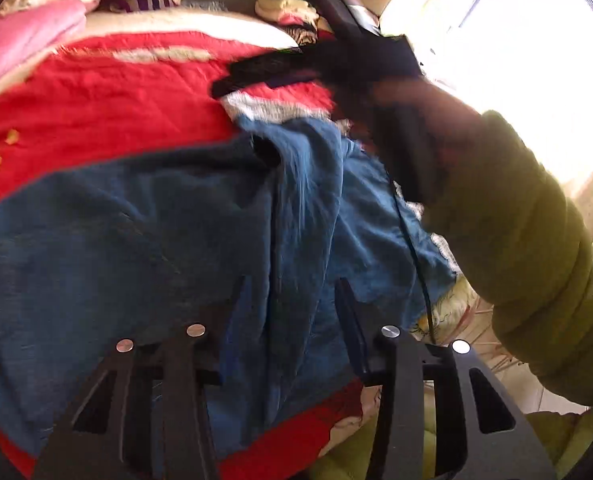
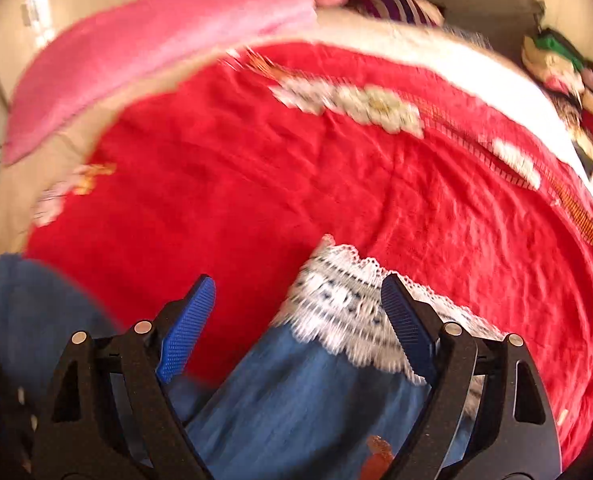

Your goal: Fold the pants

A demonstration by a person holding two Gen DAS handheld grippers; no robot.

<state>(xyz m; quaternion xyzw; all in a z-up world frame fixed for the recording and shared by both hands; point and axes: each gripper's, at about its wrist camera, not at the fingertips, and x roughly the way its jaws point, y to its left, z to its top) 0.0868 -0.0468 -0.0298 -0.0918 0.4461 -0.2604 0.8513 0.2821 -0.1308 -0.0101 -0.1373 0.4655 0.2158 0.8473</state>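
Two black fingers of the left gripper (image 1: 292, 292) fill the bottom of the left wrist view, set partly apart with a raised fold of the blue pants (image 1: 144, 232) running up between them; whether their pads press the cloth cannot be told, since the picture is blurred there. One pair of pants is in sight, denim blue, spread across one red bedspread (image 1: 108, 96) that covers the bed. One of its leg ends carries a white lace cuff (image 2: 344, 304), and in the right wrist view that cuff lies flat on the red cloth.

Over it stands the right gripper (image 2: 296, 296), its two blue ribbed pads (image 2: 184, 332) wide apart. The cuff and the denim leg lie between and below them, and the left pad clearly touches nothing; the right pad overlaps the lace at its edge, with no grip visible.

From the left wrist view the right gripper shows as a dark blurred shape, carried by one hand (image 1: 424, 120) in a padded olive-green sleeve (image 1: 528, 232). One pink blanket (image 2: 136, 52) lies along the far side of the bed. One striped purple cushion (image 2: 388, 0) sits behind it. One heap of mixed clothes (image 1: 288, 8) rests at the far corner.
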